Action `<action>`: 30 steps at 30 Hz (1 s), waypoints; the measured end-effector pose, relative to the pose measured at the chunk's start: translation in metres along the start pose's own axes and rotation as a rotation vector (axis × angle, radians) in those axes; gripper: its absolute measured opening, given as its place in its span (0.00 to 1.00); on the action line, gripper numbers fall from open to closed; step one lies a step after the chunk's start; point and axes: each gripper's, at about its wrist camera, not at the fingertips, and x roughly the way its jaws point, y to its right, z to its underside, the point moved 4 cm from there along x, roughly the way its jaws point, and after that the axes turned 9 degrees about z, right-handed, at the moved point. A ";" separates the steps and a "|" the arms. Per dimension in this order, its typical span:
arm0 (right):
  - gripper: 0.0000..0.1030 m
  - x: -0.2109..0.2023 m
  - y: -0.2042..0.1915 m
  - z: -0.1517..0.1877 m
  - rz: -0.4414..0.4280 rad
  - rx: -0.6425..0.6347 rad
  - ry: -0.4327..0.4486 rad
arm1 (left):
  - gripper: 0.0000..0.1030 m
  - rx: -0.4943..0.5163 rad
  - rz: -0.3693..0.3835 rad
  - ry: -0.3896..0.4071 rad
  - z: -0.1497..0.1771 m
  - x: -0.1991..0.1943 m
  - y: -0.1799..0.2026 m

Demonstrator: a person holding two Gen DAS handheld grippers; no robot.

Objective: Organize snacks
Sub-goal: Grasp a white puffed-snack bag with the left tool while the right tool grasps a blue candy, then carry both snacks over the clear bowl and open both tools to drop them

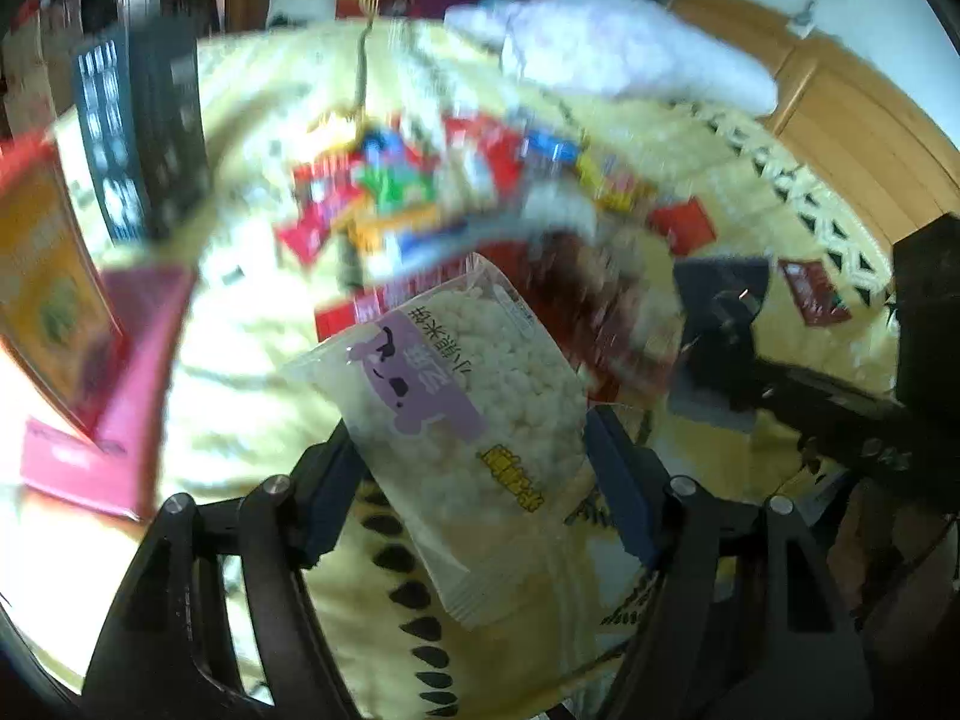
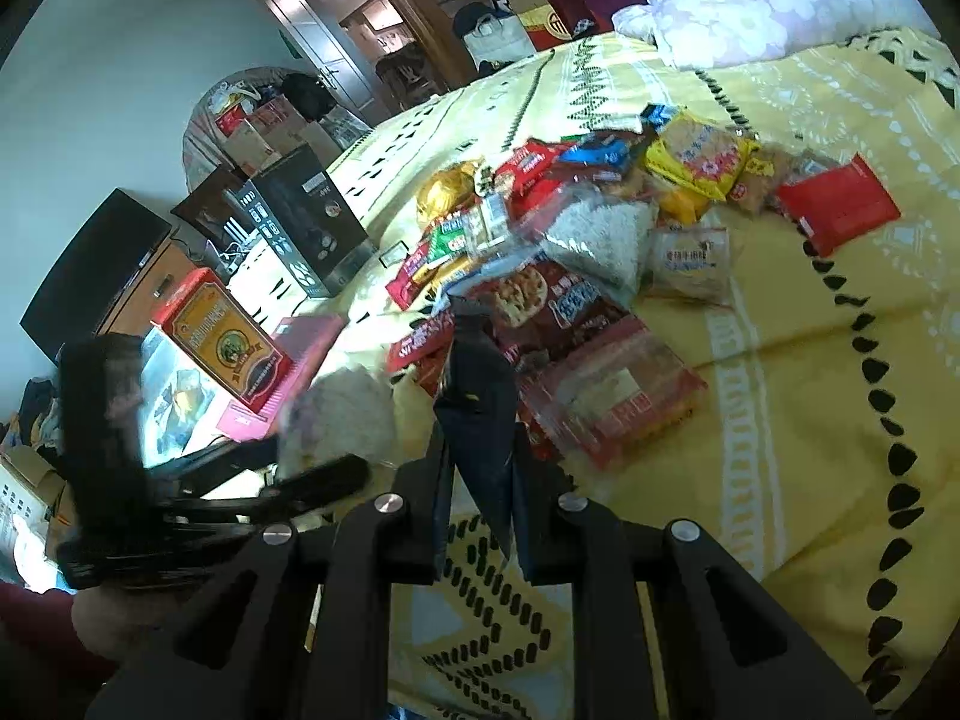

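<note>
My left gripper (image 1: 471,429) is shut on a clear packet of white puffed rice (image 1: 474,378) with a purple bear label, held above the yellow bedspread (image 1: 252,360). The same packet (image 2: 342,414) shows blurred at the left of the right wrist view. My right gripper (image 2: 480,450) is shut on a flat dark blue packet (image 2: 477,384), which stands up between its fingers. That dark blue packet (image 1: 720,282) also appears at the right of the left wrist view. A heap of mixed snack packets (image 2: 540,228) lies mid-bed, ahead of both grippers (image 1: 420,198).
An orange and red box (image 2: 222,342), a pink box (image 2: 306,348) and a black box (image 2: 306,216) stand along the bed's left edge. A loose red packet (image 2: 840,204) lies to the right of the heap. A floral quilt (image 2: 750,0) is bunched at the far end.
</note>
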 end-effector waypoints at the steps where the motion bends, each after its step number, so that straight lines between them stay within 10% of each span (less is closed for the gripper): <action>1: 0.19 -0.003 -0.003 -0.004 0.002 -0.007 0.010 | 0.71 0.007 -0.008 0.027 -0.006 -0.007 0.001; 13: 0.19 -0.042 -0.068 -0.086 -0.024 -0.128 0.163 | 0.71 -0.003 -0.140 0.339 -0.074 -0.126 -0.040; 30: 0.19 -0.021 -0.340 -0.130 -0.342 -0.437 0.181 | 0.71 -0.289 -0.503 0.581 -0.044 -0.286 -0.212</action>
